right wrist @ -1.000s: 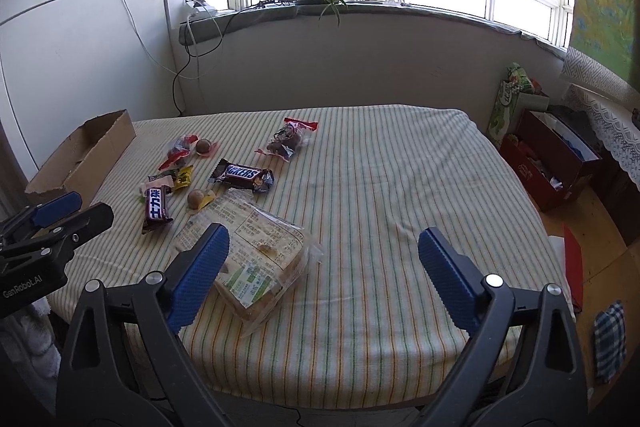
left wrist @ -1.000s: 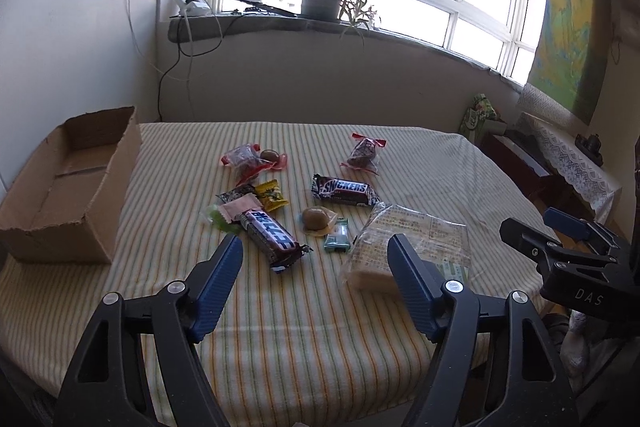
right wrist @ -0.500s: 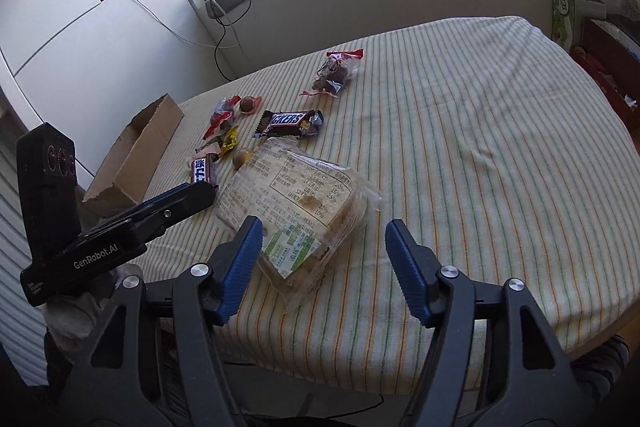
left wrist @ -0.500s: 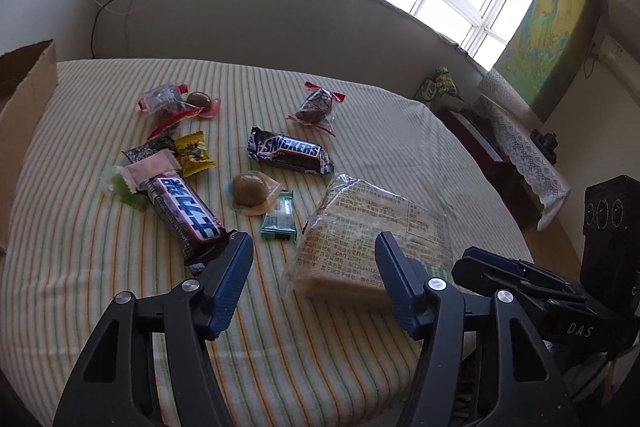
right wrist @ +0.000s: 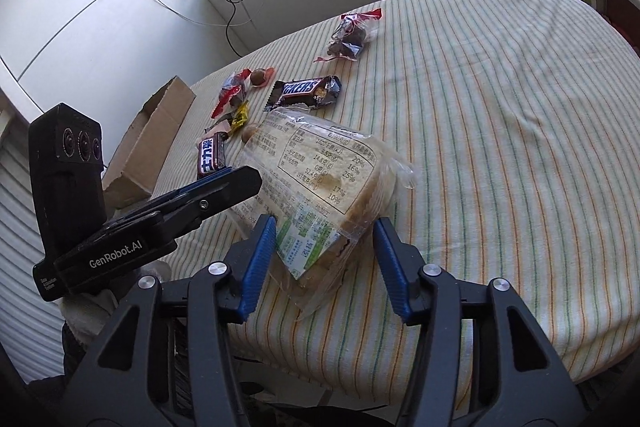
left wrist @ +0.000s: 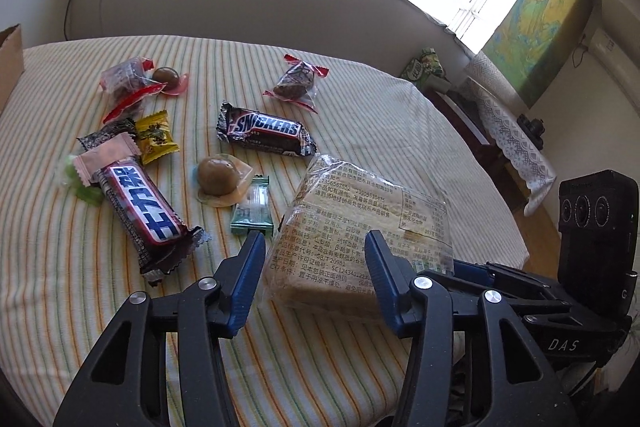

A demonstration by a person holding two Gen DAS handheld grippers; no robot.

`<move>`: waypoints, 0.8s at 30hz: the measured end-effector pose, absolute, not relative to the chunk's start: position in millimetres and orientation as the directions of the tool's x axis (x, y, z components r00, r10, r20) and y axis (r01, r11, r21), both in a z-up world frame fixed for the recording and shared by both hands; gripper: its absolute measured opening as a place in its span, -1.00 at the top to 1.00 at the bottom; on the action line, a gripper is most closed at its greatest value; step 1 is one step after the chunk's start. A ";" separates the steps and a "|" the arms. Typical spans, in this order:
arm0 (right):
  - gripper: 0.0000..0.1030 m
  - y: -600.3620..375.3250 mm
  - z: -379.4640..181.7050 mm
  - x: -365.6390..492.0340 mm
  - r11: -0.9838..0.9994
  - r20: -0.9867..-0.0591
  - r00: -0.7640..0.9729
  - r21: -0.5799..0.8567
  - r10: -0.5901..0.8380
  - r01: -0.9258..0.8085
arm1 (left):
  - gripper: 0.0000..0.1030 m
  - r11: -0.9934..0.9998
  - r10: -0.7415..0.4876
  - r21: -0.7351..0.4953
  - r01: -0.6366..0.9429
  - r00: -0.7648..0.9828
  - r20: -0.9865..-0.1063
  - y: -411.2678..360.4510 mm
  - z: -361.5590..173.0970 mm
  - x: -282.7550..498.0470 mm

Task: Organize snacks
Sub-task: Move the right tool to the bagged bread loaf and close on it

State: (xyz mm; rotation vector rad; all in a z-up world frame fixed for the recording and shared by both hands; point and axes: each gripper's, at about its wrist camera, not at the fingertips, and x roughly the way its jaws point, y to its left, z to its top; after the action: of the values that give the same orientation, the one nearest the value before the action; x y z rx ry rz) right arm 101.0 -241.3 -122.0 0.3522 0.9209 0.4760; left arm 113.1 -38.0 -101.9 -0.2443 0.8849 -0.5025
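On the near edge of the striped tablecloth [left wrist: 360, 99] lies a clear bag of sliced bread [left wrist: 352, 235], label side up. Both grippers point at it. The left gripper [left wrist: 314, 241] has its blue fingers [left wrist: 250, 267] spread moderately, one on each side of the bag's near left corner, not pressing it. The right gripper [right wrist: 326, 227] is spread about as much, its fingers [right wrist: 260, 259] on either side of the bag's near right corner; whether they touch the wrapper I cannot tell.

Left of the bread is a scatter of smaller snacks: a Snickers bar [left wrist: 264, 133] just beyond it, a red-and-blue chocolate bar [left wrist: 140, 207] to the left, a round brown sweet [left wrist: 218, 177] and a small green packet [left wrist: 252, 209] between them, a yellow candy [left wrist: 154, 137] and red-wrapped sweets [left wrist: 128, 85] farther off. Another red-tied bag of sweets [left wrist: 296, 85] sits beyond the Snickers bar. A cardboard box [right wrist: 156, 143] stands open at the far left edge of the table.
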 end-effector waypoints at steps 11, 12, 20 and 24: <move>-0.02 -237.3 -120.3 104.9 0.852 -0.691 0.499 0.451 0.523 -0.266 | -0.12 0.854 -0.519 -0.398 0.335 0.507 -0.688 -39.3 -106.9 116.0; -0.02 -238.0 -120.5 105.2 0.849 -0.691 0.497 0.457 0.526 -0.263 | -0.10 0.843 -0.538 -0.414 0.345 0.496 -0.682 -38.7 -107.7 116.6; 0.02 -231.6 -106.8 103.2 0.870 -0.697 0.521 0.400 0.492 -0.287 | -0.07 0.856 -0.513 -0.350 0.381 0.533 -0.673 -45.3 -91.4 100.5; 0.02 -222.2 -92.3 104.6 0.870 -0.687 0.534 0.375 0.493 -0.320 | -0.03 0.857 -0.515 -0.363 0.367 0.560 -0.649 -31.1 -81.6 97.0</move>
State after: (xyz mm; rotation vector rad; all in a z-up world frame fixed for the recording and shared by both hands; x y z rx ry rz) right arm 104.6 -222.2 -92.3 0.2138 0.8835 0.4891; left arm 97.0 -31.1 -81.6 -0.1945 0.8258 -0.5231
